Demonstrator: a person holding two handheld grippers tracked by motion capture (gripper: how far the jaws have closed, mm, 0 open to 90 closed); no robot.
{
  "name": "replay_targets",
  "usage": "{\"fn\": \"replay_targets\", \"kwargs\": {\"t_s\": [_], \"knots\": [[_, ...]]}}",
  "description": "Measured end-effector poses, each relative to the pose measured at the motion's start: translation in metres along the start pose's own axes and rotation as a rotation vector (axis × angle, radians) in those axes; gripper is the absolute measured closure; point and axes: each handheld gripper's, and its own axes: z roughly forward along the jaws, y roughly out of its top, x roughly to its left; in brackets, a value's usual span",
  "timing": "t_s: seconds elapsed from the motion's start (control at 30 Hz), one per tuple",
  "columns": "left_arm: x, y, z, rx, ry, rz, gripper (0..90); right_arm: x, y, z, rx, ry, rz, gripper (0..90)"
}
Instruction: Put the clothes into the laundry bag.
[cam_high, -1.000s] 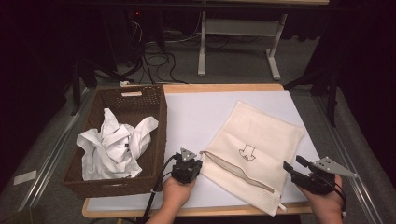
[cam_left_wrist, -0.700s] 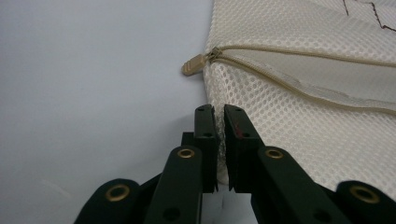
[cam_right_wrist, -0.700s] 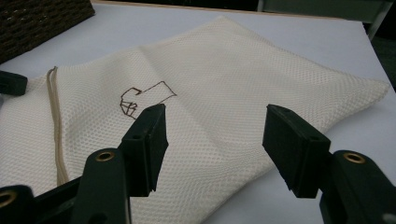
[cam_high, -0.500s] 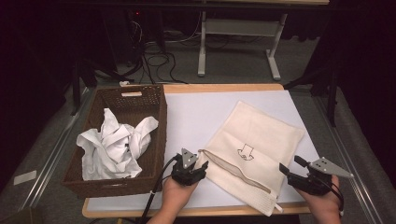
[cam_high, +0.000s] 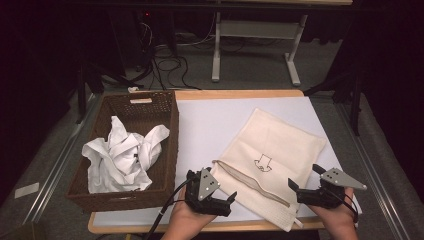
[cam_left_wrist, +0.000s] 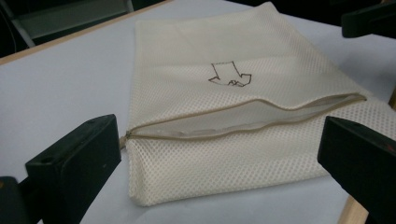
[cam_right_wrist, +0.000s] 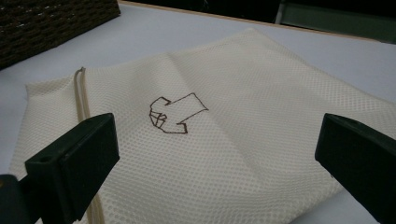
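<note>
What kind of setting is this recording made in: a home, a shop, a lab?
Most likely a lab or test room: a white-topped table staged with just a basket and a mesh bag, loose cables on a grey carpet, dark surroundings.

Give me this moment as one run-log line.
left gripper: open, jaws just opening, nothing held | right gripper: open, same | mesh bag: flat, zipper open | basket: white cloth

A dark room surrounds the wood-edged bench (cam_high: 240, 94) with its white top. Beyond its far edge, grey carpet floor (cam_high: 260, 70), tangled black cables (cam_high: 167, 60) at left, and a white metal frame (cam_high: 255, 35).
</note>
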Motion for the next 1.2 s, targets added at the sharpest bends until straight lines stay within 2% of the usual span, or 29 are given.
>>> {"fn": "replay_targets", "kwargs": {"t_s": [0.1, 0.2, 0.27, 0.43, 0.6, 0.7, 0.8, 0.87, 0.97, 1.07, 1.17, 1.2], "knots": [[0.0, 0.005, -0.011, -0.059, -0.006, -0.006, 6.7, 0.002, 0.002, 0.0, -0.004, 0.005, 0.007, 0.2], [0.003, 0.012, -0.022, -0.086, -0.005, -0.023, 5.5, 0.002, 0.003, -0.001, -0.008, 0.004, 0.001, 0.2], [0.006, 0.017, -0.029, -0.089, 0.0, -0.032, 1.3, 0.003, 0.003, 0.0, -0.007, 0.009, 0.001, 0.2], [0.015, 0.024, -0.048, -0.107, 0.068, -0.014, 0.1, 0.002, 0.002, 0.001, 0.001, 0.01, 0.01, 0.3], [0.032, 0.023, -0.061, -0.121, 0.134, -0.035, 0.1, 0.003, 0.002, 0.003, 0.002, 0.016, 0.003, 1.2], [0.044, 0.023, -0.068, -0.14, 0.148, -0.053, 0.1, 0.003, 0.001, 0.005, 0.014, 0.014, 0.011, 1.4], [0.057, 0.02, -0.077, -0.139, 0.199, -0.048, 0.1, 0.003, 0.001, 0.005, 0.012, 0.013, 0.002, 1.7], [0.066, 0.018, -0.082, -0.14, 0.228, -0.061, 0.1, 0.002, 0.0, 0.005, 0.01, 0.012, 0.0, 1.8], [0.081, 0.014, -0.092, -0.14, 0.273, -0.091, 0.1, 0.0, -0.001, 0.006, 0.009, 0.018, -0.015, 6.6], [0.095, 0.009, -0.103, -0.137, 0.304, -0.122, 0.6, -0.002, -0.001, 0.004, -0.007, 0.012, -0.021, 7.6], [0.107, 0.005, -0.11, -0.139, 0.316, -0.156, 0.6, -0.003, 0.0, 0.003, -0.019, 0.006, -0.022, 7.2], [0.109, 0.004, -0.111, -0.139, 0.323, -0.163, 0.6, -0.003, 0.0, 0.004, -0.008, 0.013, -0.016, 6.7]]}}
